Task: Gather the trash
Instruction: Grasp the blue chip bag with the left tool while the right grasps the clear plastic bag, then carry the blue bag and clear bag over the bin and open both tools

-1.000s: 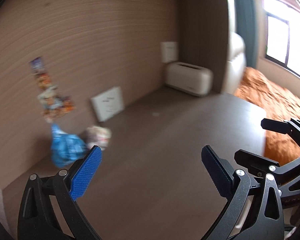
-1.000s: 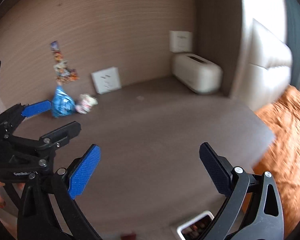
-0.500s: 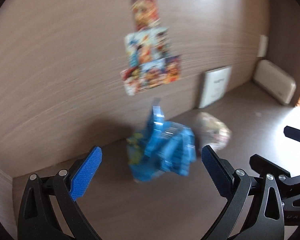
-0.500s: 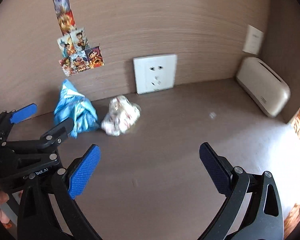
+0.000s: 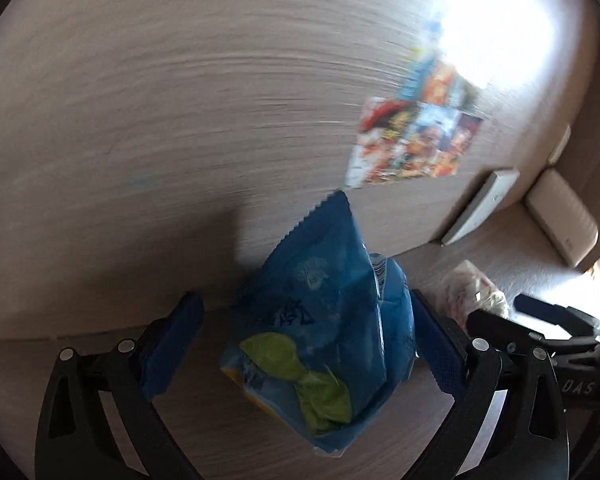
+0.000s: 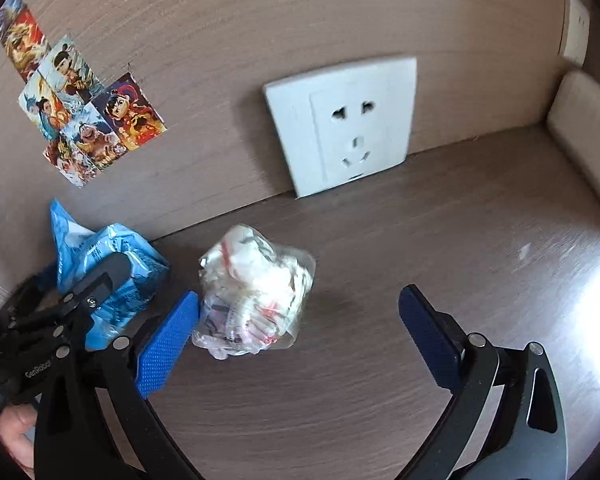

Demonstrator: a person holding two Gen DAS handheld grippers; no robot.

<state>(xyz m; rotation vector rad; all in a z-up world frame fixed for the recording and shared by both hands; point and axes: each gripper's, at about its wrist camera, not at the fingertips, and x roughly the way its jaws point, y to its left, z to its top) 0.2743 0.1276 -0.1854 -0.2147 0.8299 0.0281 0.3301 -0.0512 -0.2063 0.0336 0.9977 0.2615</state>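
Two pieces of trash lie on the brown bench against the wood-grain wall. Farthest left, the blue snack bag stands crumpled where bench meets wall, a yellow-green patch printed on its lower face. The left hand-held gripper has its blue pads spread to either side of the bag; the right pad sits right at the bag's edge, while the left pad stands clear of it with bench showing between. In the right wrist view this same blue bag appears at the left edge, partly behind the left tool's black frame. Above it a cluster of colourful cartoon stickers is stuck on the wall. Next comes the crumpled clear wrapper, white with red marks, resting on the bench just beside the blue bag. The right hand-held gripper is spread wide around it, its left pad touching or nearly touching the wrapper, its right pad well apart. Behind, a white wall socket sits low on the wall, and a beige box rests at the far right.
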